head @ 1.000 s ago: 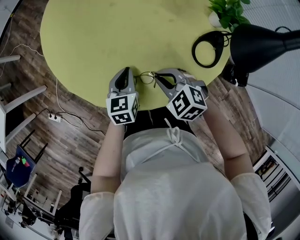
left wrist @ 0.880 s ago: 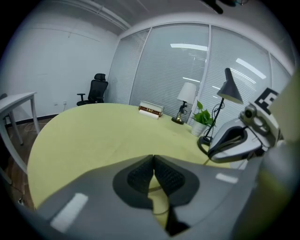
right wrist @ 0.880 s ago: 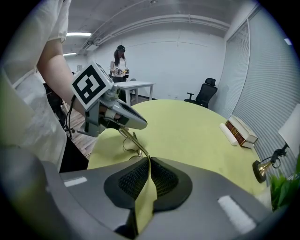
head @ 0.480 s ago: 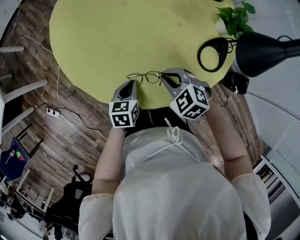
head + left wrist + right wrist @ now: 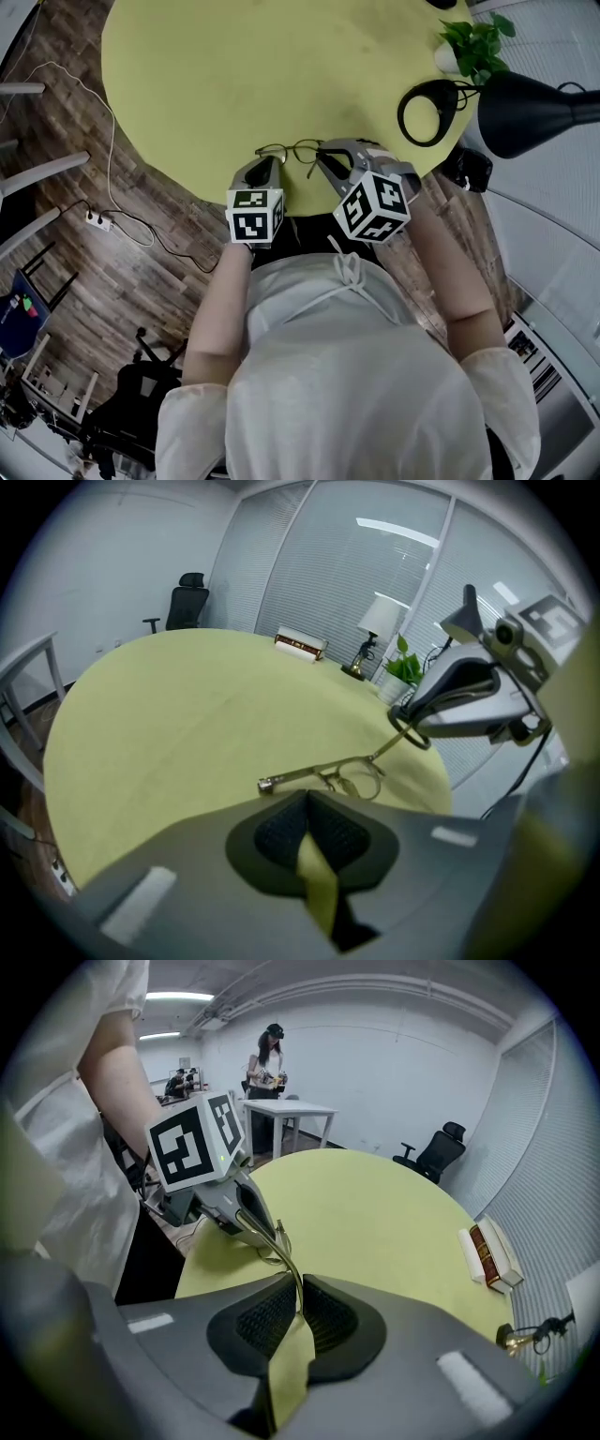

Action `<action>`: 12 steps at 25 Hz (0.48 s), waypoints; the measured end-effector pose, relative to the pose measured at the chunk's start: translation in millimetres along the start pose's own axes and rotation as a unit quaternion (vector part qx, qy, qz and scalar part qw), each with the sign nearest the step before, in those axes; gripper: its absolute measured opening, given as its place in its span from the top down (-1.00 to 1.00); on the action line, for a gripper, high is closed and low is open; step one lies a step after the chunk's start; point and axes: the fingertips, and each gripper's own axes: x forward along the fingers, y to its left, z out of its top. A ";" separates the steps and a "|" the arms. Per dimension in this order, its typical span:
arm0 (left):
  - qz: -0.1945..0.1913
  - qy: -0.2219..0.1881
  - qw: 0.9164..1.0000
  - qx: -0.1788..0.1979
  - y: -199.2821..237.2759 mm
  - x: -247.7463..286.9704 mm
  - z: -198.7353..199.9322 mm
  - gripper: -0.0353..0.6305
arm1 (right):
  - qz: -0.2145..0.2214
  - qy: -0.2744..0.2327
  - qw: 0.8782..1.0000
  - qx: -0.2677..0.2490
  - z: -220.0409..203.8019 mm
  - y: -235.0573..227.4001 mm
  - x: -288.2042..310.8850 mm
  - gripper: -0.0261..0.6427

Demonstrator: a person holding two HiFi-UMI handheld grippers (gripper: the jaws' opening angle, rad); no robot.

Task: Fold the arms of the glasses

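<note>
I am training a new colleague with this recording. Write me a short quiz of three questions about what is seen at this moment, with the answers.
1. True or false: the left gripper grips the glasses.
2. The table top is: A yellow-green, B white, C black.
3. Which thing stands beside the black lamp near the table's edge?

Key
1. False. The right gripper pinches one arm of the glasses. The left gripper's jaws are together with nothing between them.
2. A.
3. A small potted plant.
</note>
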 end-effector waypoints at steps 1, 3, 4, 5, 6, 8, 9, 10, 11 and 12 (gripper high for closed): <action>-0.003 0.004 1.000 0.010 -2.0 1.0 -0.5 0.88 | 0.003 0.006 1.000 -0.007 1.1 1.0 2.6 0.85; -0.008 0.007 1.000 0.023 -4.9 2.7 -0.7 0.88 | 0.010 0.016 1.000 -0.012 3.1 2.4 8.2 0.85; -0.011 0.007 1.000 0.023 -5.2 2.6 -0.6 0.88 | 0.015 0.021 1.000 -0.012 4.6 3.5 11.2 0.84; -0.013 0.006 1.000 0.020 -4.9 1.6 -0.7 0.88 | 0.021 0.026 0.999 -0.012 6.5 4.9 14.3 0.84; -0.014 0.005 1.000 0.014 -4.1 -0.1 -0.9 0.88 | 0.027 0.031 0.999 -0.013 8.7 6.3 17.6 0.83; -0.009 0.007 1.000 0.003 -2.0 -4.2 -1.4 0.88 | 0.038 0.041 0.998 -0.018 12.1 8.6 24.5 0.83; -0.005 0.009 1.000 -0.002 -1.1 -5.9 -1.6 0.88 | 0.043 0.045 0.998 -0.021 12.9 9.4 28.0 0.85; -0.003 0.010 1.000 -0.009 -0.6 -7.3 -2.0 0.88 | 0.047 0.048 0.997 -0.023 13.6 10.2 31.7 0.86; -0.004 0.011 1.000 -0.017 -0.4 -8.3 -2.7 0.88 | 0.051 0.052 0.997 -0.026 14.5 11.2 35.4 0.86; -0.007 0.011 1.000 -0.025 -0.2 -9.1 -3.3 0.88 | 0.055 0.055 0.997 -0.031 15.6 12.3 39.0 0.86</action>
